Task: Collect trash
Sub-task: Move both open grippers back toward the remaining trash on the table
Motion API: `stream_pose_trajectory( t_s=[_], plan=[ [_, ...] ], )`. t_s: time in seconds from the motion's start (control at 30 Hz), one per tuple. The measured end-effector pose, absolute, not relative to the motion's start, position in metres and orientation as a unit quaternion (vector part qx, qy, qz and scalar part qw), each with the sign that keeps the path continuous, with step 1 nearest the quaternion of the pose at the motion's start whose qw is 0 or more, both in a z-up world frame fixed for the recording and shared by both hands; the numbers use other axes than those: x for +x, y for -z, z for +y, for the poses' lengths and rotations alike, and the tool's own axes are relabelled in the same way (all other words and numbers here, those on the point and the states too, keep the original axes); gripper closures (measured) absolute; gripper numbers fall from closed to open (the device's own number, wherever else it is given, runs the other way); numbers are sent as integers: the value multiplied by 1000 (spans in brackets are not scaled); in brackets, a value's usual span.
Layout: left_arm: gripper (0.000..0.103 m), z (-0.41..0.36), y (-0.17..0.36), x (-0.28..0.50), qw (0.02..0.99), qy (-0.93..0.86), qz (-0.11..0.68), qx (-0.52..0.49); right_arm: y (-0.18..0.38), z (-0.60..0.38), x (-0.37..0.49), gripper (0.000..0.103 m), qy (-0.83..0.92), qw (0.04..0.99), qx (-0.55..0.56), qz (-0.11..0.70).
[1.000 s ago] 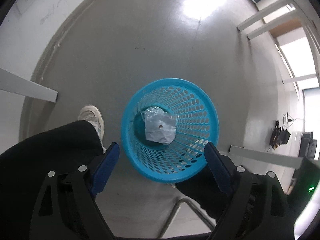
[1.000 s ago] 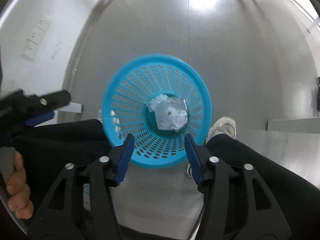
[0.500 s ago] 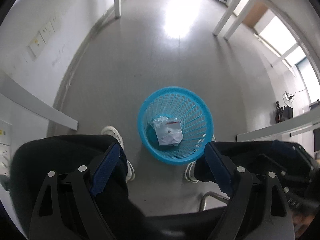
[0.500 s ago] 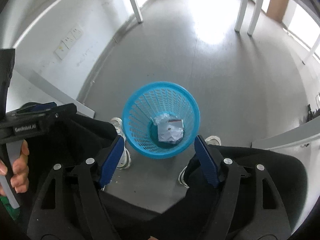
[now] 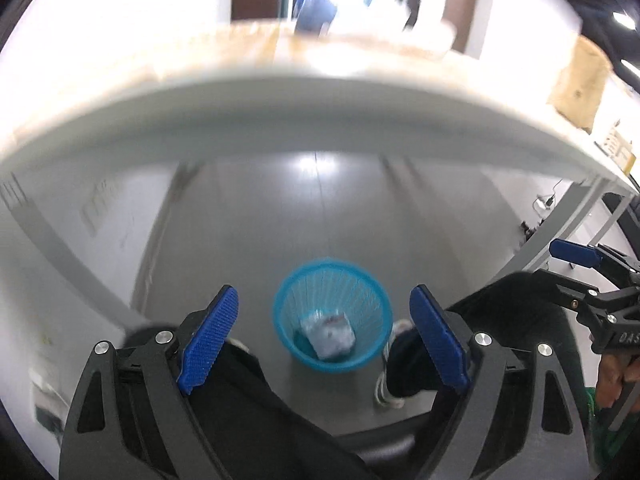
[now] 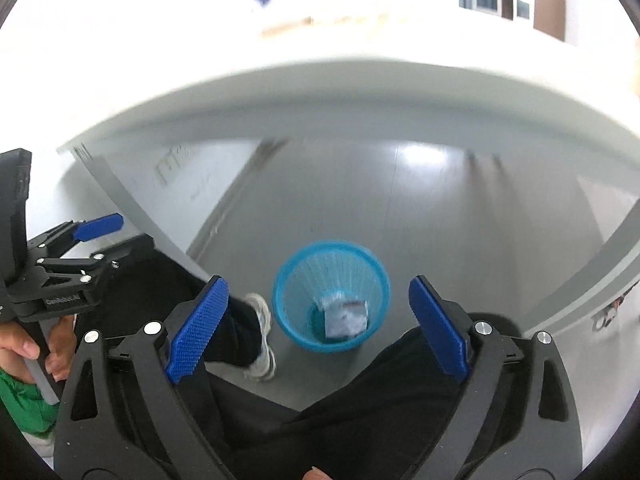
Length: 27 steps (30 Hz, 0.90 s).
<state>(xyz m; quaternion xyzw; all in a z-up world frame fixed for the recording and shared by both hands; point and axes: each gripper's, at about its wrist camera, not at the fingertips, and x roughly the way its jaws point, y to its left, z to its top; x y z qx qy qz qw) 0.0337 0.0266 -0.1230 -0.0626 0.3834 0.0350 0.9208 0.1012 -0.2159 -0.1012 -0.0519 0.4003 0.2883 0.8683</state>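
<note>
A blue perforated bin (image 5: 332,316) (image 6: 331,295) stands on the grey floor between a person's feet. A crumpled clear plastic wrapper (image 5: 329,334) (image 6: 345,319) lies at its bottom. My left gripper (image 5: 326,344) hangs high above the bin, open, with nothing between its blue pads. My right gripper (image 6: 320,328) is also well above the bin. Its jaws are still opening and hold nothing. Each gripper shows at the edge of the other's view: the right gripper (image 5: 576,256) at far right, the left gripper (image 6: 96,226) at far left.
A white table edge (image 5: 320,100) (image 6: 360,84) arcs across both views above the floor, with a brown paper bag (image 5: 580,80) and blurred items on top. The person's dark trouser legs (image 6: 224,312) and white shoes (image 6: 260,336) flank the bin. Table legs (image 5: 568,220) stand at right.
Both grippers have risen far above the bin, which now looks small, and the table edge has come into view. The right gripper's jaws have spread wider.
</note>
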Motion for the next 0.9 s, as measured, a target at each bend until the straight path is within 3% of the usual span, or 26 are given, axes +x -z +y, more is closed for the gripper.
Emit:
stream_pose_trajectory(
  t_s=[0.4,0.9],
  plan=[
    [11,24,34,17,958,-29,285,-31,26,-243,105,9,-288,899,-18,329],
    [11,30,10,89,959,-7,282,-20,-2,-214,160,9,-289,909,0,301]
  ],
)
